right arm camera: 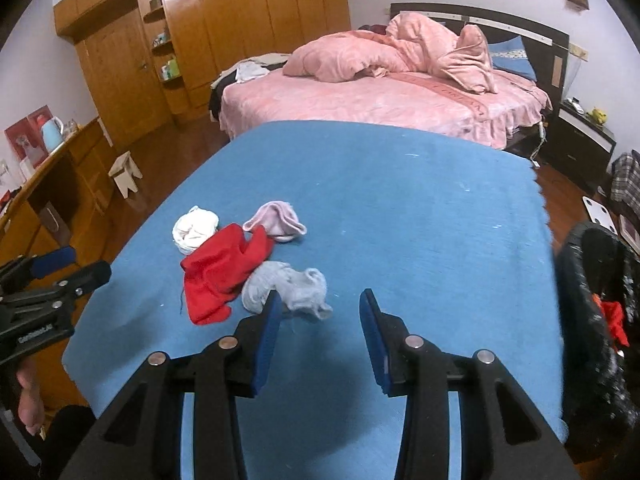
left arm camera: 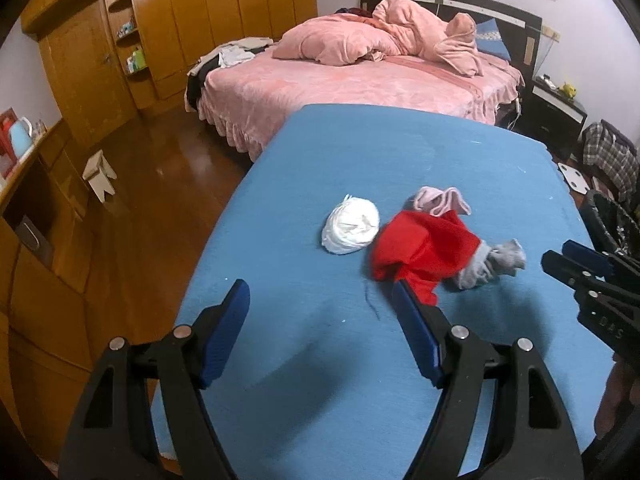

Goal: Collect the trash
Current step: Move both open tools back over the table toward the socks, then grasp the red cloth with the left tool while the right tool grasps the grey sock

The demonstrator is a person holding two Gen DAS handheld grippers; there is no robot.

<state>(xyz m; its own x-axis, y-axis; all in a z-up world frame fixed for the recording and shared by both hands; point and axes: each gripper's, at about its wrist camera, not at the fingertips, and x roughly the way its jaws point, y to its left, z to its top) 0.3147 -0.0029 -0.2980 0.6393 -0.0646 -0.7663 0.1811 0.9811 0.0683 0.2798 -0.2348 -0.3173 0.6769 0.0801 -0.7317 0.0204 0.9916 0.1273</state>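
Observation:
On the blue table lie a white crumpled wad, a red cloth, a pink cloth and a grey cloth. My left gripper is open and empty, hovering just short of the white wad and red cloth. In the right wrist view the wad, red cloth, pink cloth and grey cloth lie left of centre. My right gripper is open and empty, its left finger next to the grey cloth.
A black-lined trash bin stands at the table's right edge with something red inside. A pink bed lies beyond the table. Wooden wardrobes, a small stool and a side counter stand to the left.

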